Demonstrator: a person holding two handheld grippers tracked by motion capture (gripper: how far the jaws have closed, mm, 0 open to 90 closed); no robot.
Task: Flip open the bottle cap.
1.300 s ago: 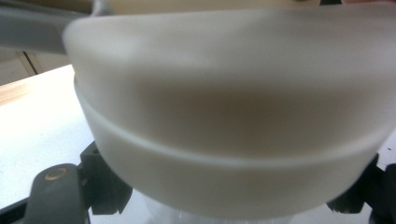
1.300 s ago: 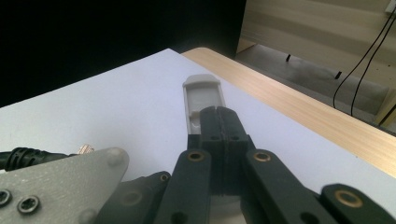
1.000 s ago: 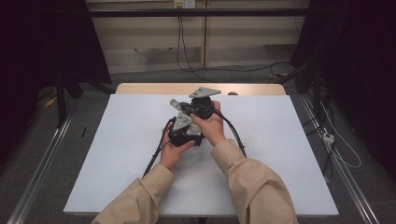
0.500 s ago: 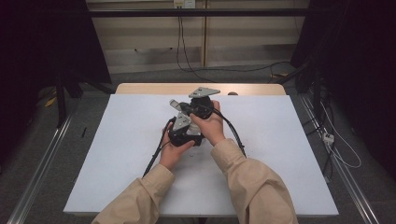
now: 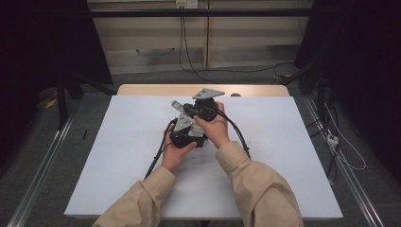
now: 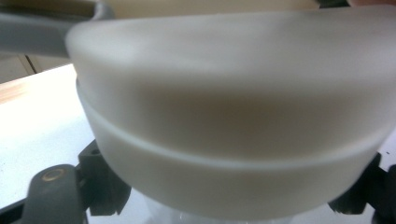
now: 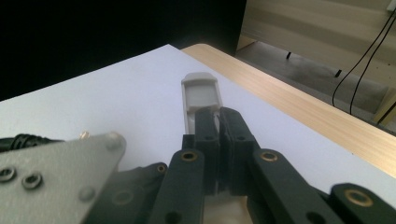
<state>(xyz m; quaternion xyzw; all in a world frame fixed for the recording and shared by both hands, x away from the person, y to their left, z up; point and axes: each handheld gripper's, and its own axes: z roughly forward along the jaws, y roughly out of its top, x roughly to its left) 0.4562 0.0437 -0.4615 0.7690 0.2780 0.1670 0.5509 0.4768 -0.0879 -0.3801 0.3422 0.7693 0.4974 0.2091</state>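
Both hands hold the grippers close together over the middle of the white table top (image 5: 118, 156). My right gripper (image 7: 219, 126) has its jaws nearly together on a thin pale strip (image 7: 201, 93) with a squared grey end; they have just been opening a little, and the strip still sits between the pads. In the high view it (image 5: 182, 108) points left, just beyond the left gripper (image 5: 187, 118). A rounded white object (image 6: 224, 116), blurred and very near, lies over the left jaws and hides their tips. Those jaws have just been opening slightly too.
The left gripper's grey plate (image 7: 56, 172) shows at the bottom left of the right gripper view. Black cables (image 5: 241, 137) trail from both grippers towards the person. A wooden edge (image 5: 156, 90) borders the far side of the table. Metal rails (image 5: 42, 165) run along the floor.
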